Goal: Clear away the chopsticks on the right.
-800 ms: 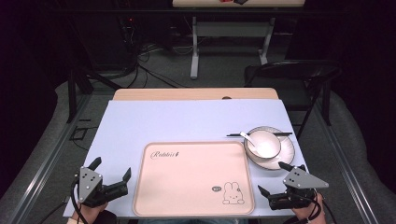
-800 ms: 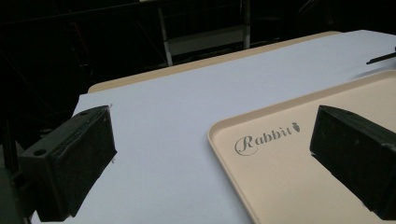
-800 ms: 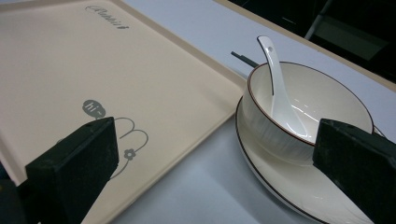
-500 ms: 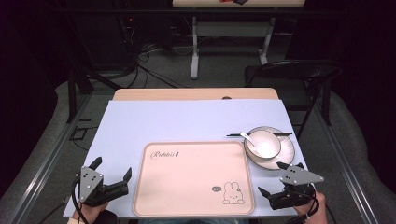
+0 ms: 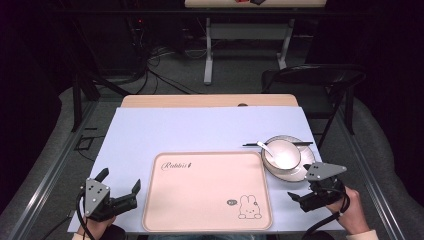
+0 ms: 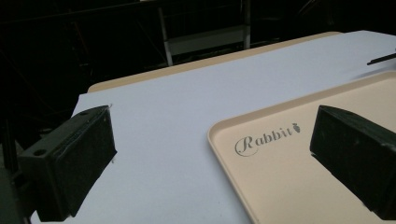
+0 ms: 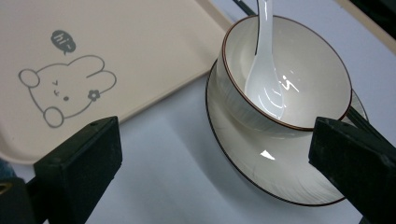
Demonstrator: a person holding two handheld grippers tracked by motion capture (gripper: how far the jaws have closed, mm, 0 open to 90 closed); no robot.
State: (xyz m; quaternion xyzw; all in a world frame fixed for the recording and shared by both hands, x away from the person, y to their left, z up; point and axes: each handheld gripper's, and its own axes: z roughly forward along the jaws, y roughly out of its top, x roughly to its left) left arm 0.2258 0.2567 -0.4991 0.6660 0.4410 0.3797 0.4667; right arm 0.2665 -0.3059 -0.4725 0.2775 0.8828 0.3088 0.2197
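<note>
A pink tray (image 5: 200, 200) with a rabbit drawing lies at the front middle of the pale sheet. To its right a white bowl (image 5: 284, 155) sits on a plate (image 5: 302, 172), with a white spoon (image 5: 262, 146) in it and black chopsticks (image 5: 303, 143) across the far rim. My right gripper (image 5: 306, 187) is open just in front of the plate. In the right gripper view the bowl (image 7: 299, 79), spoon (image 7: 264, 70) and plate (image 7: 261, 172) lie between its open jaws (image 7: 215, 144). My left gripper (image 5: 120, 180) is open at the tray's left edge (image 6: 224, 158), holding nothing (image 6: 210, 135).
The sheet (image 5: 200, 130) covers most of the table, leaving a wooden strip (image 5: 200, 101) at the far edge. A black chair (image 5: 310, 80) stands beyond the table's far right corner. Another table's legs (image 5: 207, 55) and cables are on the floor behind.
My right gripper has moved forward a little, closer to the plate and bowl. The left gripper has stayed put.
</note>
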